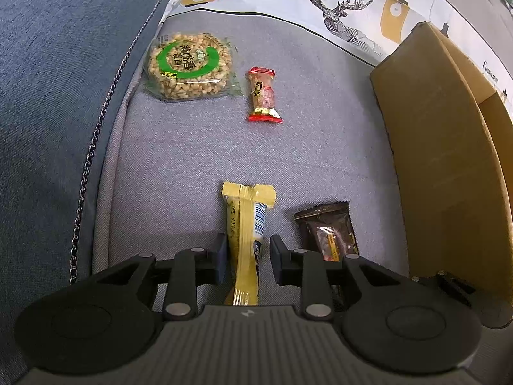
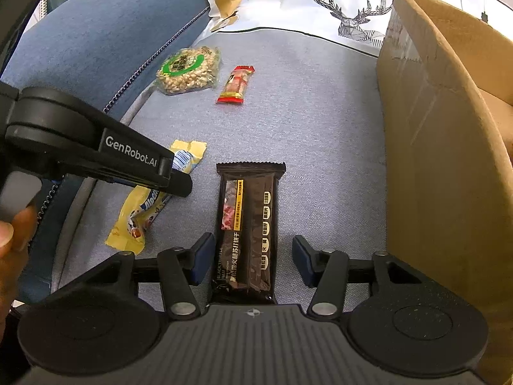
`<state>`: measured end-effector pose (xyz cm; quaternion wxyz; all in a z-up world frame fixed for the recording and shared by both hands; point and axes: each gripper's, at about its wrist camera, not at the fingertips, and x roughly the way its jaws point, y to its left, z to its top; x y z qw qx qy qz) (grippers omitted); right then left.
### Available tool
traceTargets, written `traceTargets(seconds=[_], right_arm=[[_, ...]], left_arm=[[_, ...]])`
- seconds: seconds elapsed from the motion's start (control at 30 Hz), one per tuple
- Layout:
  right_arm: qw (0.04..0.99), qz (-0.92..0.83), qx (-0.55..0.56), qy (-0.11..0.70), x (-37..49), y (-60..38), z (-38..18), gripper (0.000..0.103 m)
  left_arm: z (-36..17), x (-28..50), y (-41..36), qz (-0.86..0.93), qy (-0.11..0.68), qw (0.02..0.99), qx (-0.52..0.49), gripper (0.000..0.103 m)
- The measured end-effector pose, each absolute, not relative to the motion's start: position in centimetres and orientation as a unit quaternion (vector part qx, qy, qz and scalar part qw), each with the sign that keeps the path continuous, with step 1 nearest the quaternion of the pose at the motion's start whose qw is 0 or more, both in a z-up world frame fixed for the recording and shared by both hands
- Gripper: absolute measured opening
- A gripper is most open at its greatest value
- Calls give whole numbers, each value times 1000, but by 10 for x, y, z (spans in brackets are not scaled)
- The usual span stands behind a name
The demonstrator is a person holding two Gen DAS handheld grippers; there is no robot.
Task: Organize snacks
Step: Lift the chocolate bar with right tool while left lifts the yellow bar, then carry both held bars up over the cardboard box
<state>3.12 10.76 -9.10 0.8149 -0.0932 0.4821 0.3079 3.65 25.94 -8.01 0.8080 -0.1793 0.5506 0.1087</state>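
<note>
A yellow snack bar (image 1: 245,240) lies on the grey sofa seat between the fingers of my left gripper (image 1: 247,258); the jaws are open with small gaps on both sides. It also shows in the right wrist view (image 2: 150,199), partly under the left gripper's body (image 2: 96,154). A dark brown cracker packet (image 2: 247,227) lies between the open jaws of my right gripper (image 2: 253,260), left pad close, right pad apart. It also shows in the left wrist view (image 1: 330,231). A round puffed-grain pack (image 1: 189,65) and a red-ended candy (image 1: 263,94) lie farther off.
An open cardboard box (image 2: 442,147) stands on the right; it also shows in the left wrist view (image 1: 449,160). A blue sofa arm (image 1: 57,112) rises on the left. A white deer-print cushion (image 2: 320,3) lies at the back.
</note>
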Motion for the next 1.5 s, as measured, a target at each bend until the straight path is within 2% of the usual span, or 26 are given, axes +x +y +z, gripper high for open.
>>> traceTargets(seconds=[0.03,0.07,0.17,0.33,0.57,0.9,1.27,1.3,1.33,1.5], right_arm=[[815,309,-94,481,31,108,-91,43],[815,310,-95,480,30,108,-91,41],[819,310,-98,472,29,107,-89,41],[835,303,-84,452,32,101,-80,41],[824,289,-77,481,38,100,-90,41],[824,291,-88,479,36,103,-91,41],[851,290,-65,433,35,94,-70,40],[855,290,-62,425,35,92,-66,33],[860,290,-60,416,34,91,-62,4],[881,303,-41,360,30,79,-37,3]], left_arm=[[-80,37,259,108,551,808,-178,31],[-80,37,259,108,551,808,-177,31],[-80,37,257,106,552,810,-170,25],[-77,36,259,108,542,815,-174,25],[-80,37,256,104,553,810,-169,25],[-82,38,253,102,554,811,-157,24],[-58,34,258,110,492,845,-176,24],[-55,34,258,114,483,850,-177,24],[-51,33,259,117,473,855,-179,24],[-35,31,259,118,432,874,-189,24]])
